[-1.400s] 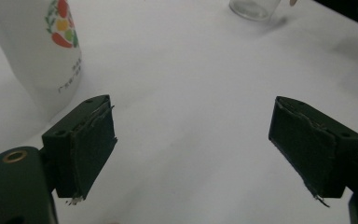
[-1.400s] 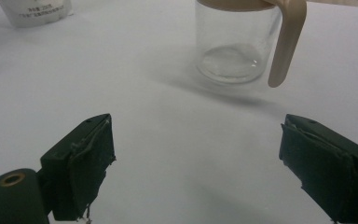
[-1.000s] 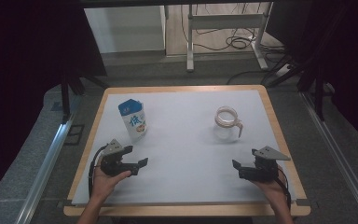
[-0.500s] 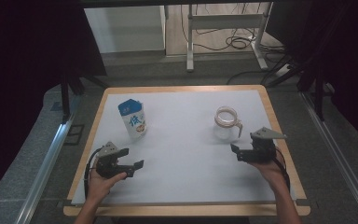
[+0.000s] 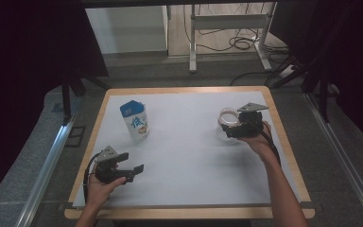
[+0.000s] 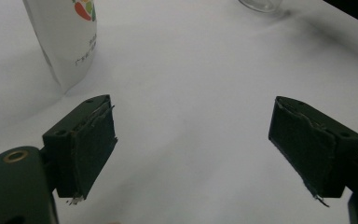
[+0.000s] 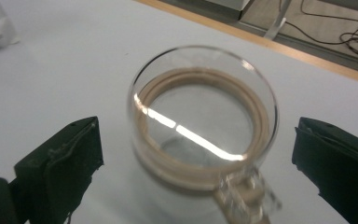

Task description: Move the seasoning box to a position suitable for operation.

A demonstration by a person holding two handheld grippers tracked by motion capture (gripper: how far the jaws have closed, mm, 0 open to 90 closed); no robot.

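Note:
A clear glass mug (image 5: 228,124) with a tan band stands at the right of the white table top. My right gripper (image 5: 232,127) is open right at it; in the right gripper view the mug (image 7: 203,126) stands between and just beyond the two black pads (image 7: 63,163), handle toward the camera. A blue and white milk carton (image 5: 134,120) stands upright at the left. My left gripper (image 5: 133,171) is open near the front left, well short of the carton (image 6: 70,37), with bare table between its jaws.
The white sheet covers a table with a wooden rim (image 5: 189,212). Beyond the far edge stand a desk frame (image 5: 227,23) and loose cables on the floor. A metal rail (image 5: 47,161) runs along the left side.
My right gripper has moved forward and left from the front right up to the glass mug. The left gripper has shifted only slightly, staying at the front left.

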